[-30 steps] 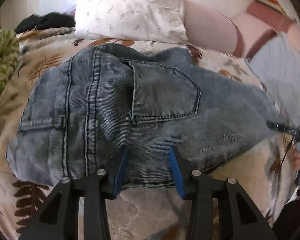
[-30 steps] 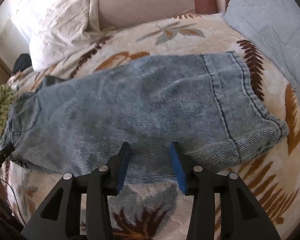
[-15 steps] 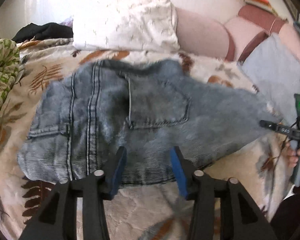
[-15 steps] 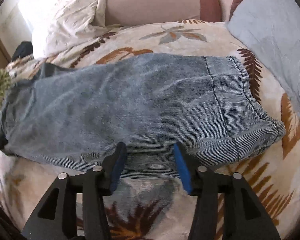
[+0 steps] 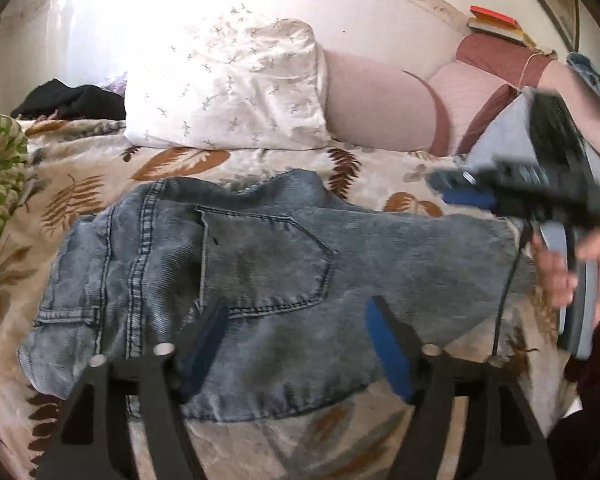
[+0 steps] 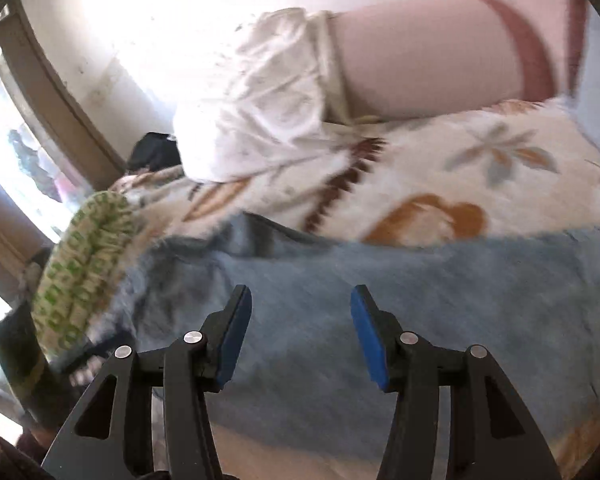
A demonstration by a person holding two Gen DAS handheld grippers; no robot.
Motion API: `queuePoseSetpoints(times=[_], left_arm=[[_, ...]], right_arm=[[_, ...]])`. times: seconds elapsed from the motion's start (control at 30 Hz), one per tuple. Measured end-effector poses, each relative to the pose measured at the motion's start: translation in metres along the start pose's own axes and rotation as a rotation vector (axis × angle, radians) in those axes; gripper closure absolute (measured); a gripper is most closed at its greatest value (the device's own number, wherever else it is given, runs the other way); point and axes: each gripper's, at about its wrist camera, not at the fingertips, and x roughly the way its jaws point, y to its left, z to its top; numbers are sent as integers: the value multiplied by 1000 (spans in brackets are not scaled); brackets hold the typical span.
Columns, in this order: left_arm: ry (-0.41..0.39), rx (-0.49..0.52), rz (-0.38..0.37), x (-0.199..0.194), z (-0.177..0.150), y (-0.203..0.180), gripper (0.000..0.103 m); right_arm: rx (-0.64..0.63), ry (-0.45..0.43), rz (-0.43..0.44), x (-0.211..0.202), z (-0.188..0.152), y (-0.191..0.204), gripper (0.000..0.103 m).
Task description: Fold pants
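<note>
Folded blue jeans (image 5: 260, 280) lie flat across the leaf-patterned bedspread (image 5: 80, 184), back pocket up, waistband to the left. My left gripper (image 5: 296, 328) is open and empty, hovering over the near edge of the jeans below the pocket. My right gripper (image 6: 298, 320) is open and empty over the denim (image 6: 419, 300); that view is motion-blurred. The right gripper also shows in the left wrist view (image 5: 459, 190), held in a hand above the right end of the jeans.
A white pillow (image 5: 224, 88) and a pink bolster (image 5: 375, 108) lie at the head of the bed. A green patterned cloth (image 5: 0, 160) sits at the left edge, dark clothing (image 5: 68, 100) behind it. A grey pillow (image 5: 503, 136) lies at right.
My left gripper has pulled back and opened wider. My right gripper has lifted and swung left toward the waistband end, now blurred and above the jeans' right end.
</note>
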Motion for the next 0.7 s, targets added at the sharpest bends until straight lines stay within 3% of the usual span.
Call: queuePoseSetpoints(times=[0.23,0.33,0.43,0.7], left_arm=[[118,-66,94,25,-11,28,21],[150,-23,108,32,-17,25,21],[152,22,127,36,-20,21,21],[156,23,132,41,-21,21,20]], right_arm=[[-115,181,49,82,56,56,51],[-149,234,60,114,70,68,51],[-173,274,71,136,79,73,51],[-250,395,41,179,72,71,54]])
